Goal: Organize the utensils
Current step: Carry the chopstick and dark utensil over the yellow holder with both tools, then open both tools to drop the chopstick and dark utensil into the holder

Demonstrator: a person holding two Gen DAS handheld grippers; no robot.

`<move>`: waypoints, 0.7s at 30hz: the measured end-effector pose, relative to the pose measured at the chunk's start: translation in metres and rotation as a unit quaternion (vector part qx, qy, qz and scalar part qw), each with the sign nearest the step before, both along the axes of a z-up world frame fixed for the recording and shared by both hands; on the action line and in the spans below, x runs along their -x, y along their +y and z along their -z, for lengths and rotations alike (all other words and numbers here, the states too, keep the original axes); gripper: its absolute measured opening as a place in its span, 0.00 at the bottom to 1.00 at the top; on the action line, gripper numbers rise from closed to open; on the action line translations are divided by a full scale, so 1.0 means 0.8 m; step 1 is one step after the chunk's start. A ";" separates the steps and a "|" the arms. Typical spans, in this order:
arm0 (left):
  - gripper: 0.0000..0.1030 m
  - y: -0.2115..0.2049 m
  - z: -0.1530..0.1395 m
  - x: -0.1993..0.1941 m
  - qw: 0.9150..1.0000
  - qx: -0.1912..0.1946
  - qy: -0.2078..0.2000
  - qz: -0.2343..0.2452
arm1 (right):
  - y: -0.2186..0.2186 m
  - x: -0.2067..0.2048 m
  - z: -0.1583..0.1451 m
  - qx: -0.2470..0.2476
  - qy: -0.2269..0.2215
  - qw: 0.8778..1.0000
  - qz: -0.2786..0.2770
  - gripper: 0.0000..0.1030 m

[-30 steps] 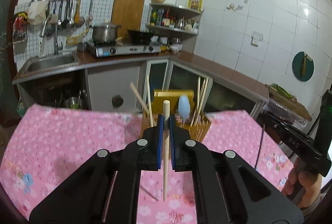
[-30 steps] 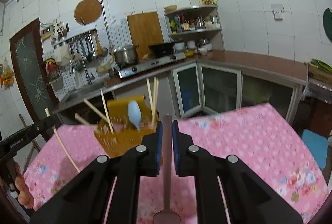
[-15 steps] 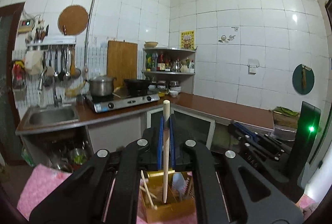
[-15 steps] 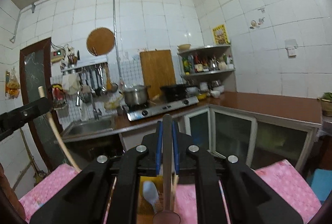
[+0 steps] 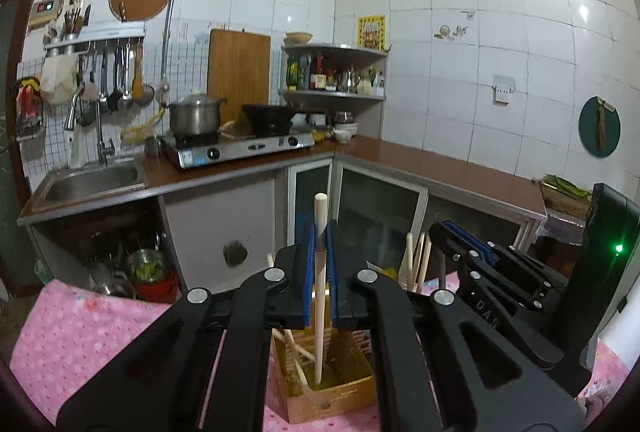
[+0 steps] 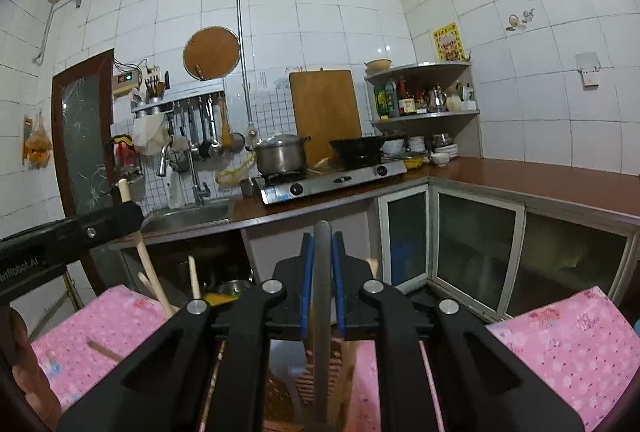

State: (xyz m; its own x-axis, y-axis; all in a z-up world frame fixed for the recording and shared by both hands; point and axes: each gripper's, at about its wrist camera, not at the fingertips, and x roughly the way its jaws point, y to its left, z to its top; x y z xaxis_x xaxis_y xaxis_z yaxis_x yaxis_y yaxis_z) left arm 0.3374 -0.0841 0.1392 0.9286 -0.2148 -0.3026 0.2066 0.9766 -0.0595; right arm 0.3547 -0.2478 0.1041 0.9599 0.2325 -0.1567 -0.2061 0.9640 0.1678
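Left gripper (image 5: 320, 272) clamped on an upright chopstick (image 5: 319, 296), tip inside the yellow holder (image 5: 352, 392) on the pink surface (image 5: 80, 332). Right gripper (image 6: 321, 288) closed on a grey utensil handle (image 6: 321, 312) above the holder.

Your left tongs (image 5: 320, 272) are closed, blue pads (image 5: 307, 272) pinching a thin upright stick, pointing slightly below level. Your right tongs (image 6: 320, 288) are likewise closed, pads clamped on a flat upright handle. The right tongs (image 5: 468, 252) sit just beside the left, fingers converging.
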 end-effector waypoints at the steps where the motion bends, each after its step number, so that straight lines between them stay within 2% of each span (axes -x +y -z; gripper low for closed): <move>1: 0.04 0.001 0.003 0.000 1.000 0.000 0.002 0.000 | -0.003 0.000 0.002 -0.001 0.003 1.000 0.002 0.09; 4: 0.04 0.004 0.005 0.003 1.000 0.000 0.001 0.001 | -0.018 0.007 -0.014 -0.035 -0.008 0.999 0.001 0.09; 9: 0.04 0.004 -0.005 0.008 1.000 -0.003 -0.007 0.000 | -0.015 0.016 -0.054 -0.040 -0.051 0.998 0.006 0.09; 11: 0.04 0.004 -0.003 0.007 1.000 -0.004 -0.007 -0.001 | -0.012 0.013 -0.058 -0.040 -0.064 0.997 0.010 0.09; 13: 0.04 0.004 0.001 0.007 1.000 -0.007 -0.006 -0.003 | -0.009 0.004 -0.050 -0.040 -0.072 0.996 0.013 0.09; 17: 0.05 0.010 0.014 -0.002 1.000 -0.008 0.005 -0.009 | -0.008 -0.009 -0.017 -0.059 -0.061 0.996 0.008 0.09; 21: 0.05 0.017 0.028 -0.010 1.000 0.005 0.018 -0.009 | 0.000 -0.004 0.014 -0.031 -0.063 0.998 0.003 0.09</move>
